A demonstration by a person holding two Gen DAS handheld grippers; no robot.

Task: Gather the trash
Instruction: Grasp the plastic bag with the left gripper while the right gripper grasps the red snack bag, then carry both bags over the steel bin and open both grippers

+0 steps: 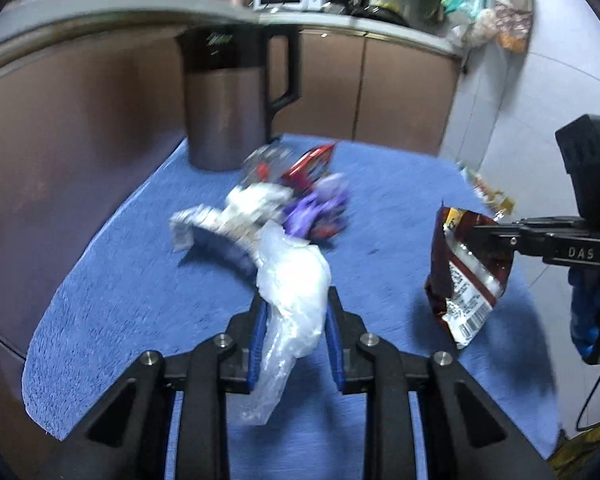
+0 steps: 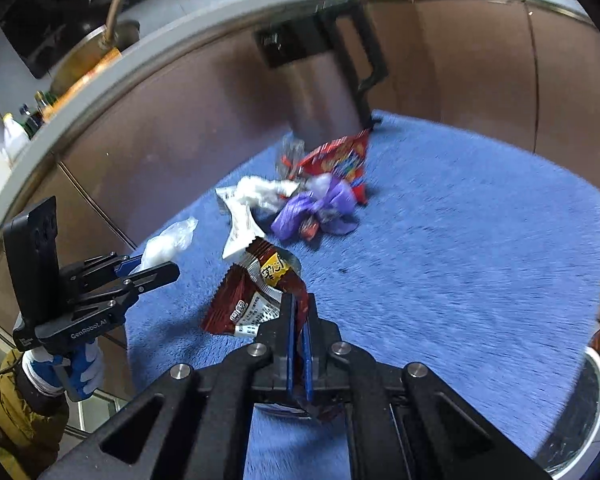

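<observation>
1. The blue fleecy mat spreads under and ahead of both sets of jaws; it bears the loose trash, and a tall steel jug with a black handle stands at its far edge, beyond the pile.
2. The trash pile lies straight ahead of the right jaws and ahead, slightly left, of the left ones; a red snack bag, a purple crumpled wrapper and white crumpled paper touch one another; all look light, soft and crackly, so I judge a pinch on a raised fold or free edge holds best.
3. The brown snack packet hangs lifted off the mat, clamped by one edge in the right gripper, whose jaws are squeezed together on the foil; its long axis runs up and down, barcode end lowest in the left view; the foil is slick and limp, likely to swing.
4. The clear plastic bag sits between the jaws of the left gripper, which stand somewhat apart yet press its sides; its long axis runs along the fingers, loose tail drooping toward the camera; flimsy and slippery, so it could slide out.
</observation>
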